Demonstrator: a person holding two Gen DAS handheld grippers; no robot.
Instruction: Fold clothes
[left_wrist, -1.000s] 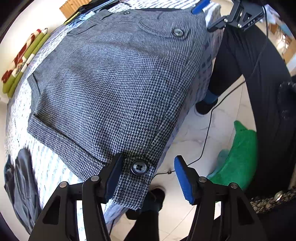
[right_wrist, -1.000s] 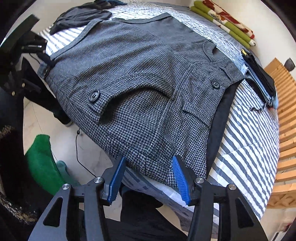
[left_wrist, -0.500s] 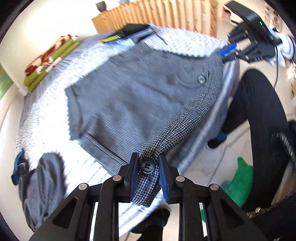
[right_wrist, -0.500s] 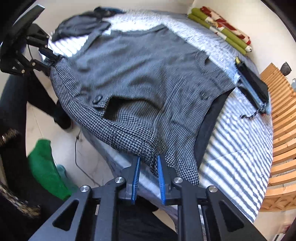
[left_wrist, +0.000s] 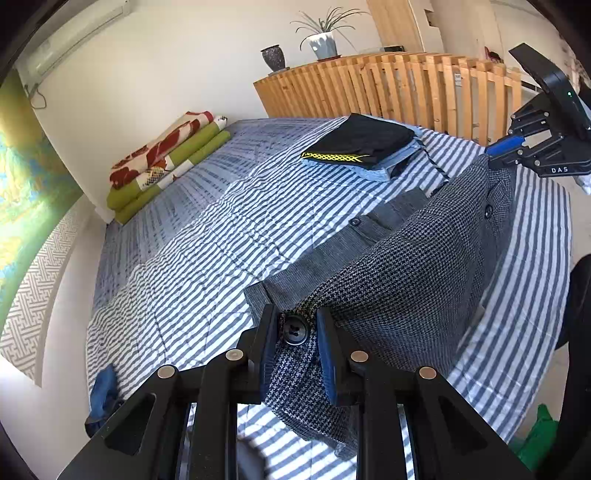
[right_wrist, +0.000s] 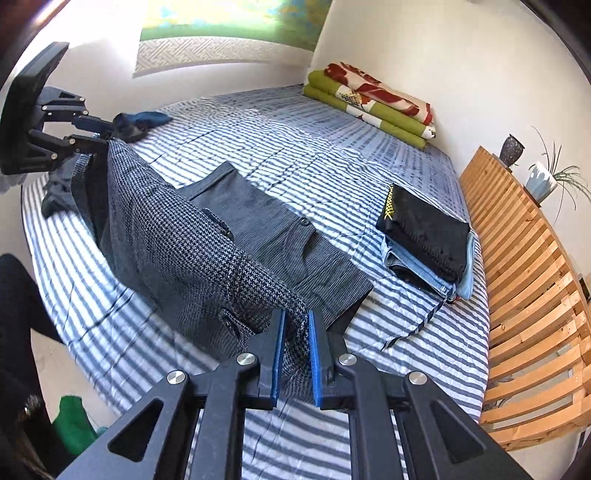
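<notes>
- Left gripper (left_wrist: 297, 338): fingers clamped on a corner of the houndstooth garment (left_wrist: 417, 273), a dark button (left_wrist: 294, 329) between the blue pads.
- Right gripper (right_wrist: 295, 350): fingers closed on the opposite corner of the same garment, cloth bunched between the pads.
- Houndstooth garment: grey-black weave, lifted along its near edge between the two grippers and arched over its far half, which lies flat on the bed (left_wrist: 207, 236); it sits at the bed's near side, at 3 o'clock in the left wrist view.
- Bed: blue-and-white striped cover.
- Dark crumpled clothing (right_wrist: 138, 123): on the bed at 10 o'clock in the right wrist view, beside the left gripper.
- Folded stack (left_wrist: 364, 146): black item on top of light blue ones, on the bed beyond the garment at 1 o'clock in the left wrist view.
- Folded blanket (left_wrist: 166, 162): green with red-and-cream print, against the wall at 10 o'clock in the left wrist view.
- Slatted wooden frame (left_wrist: 399, 85): at the far bedside, carrying a dark vase (left_wrist: 273, 57) and a potted plant (left_wrist: 323, 37).
</notes>
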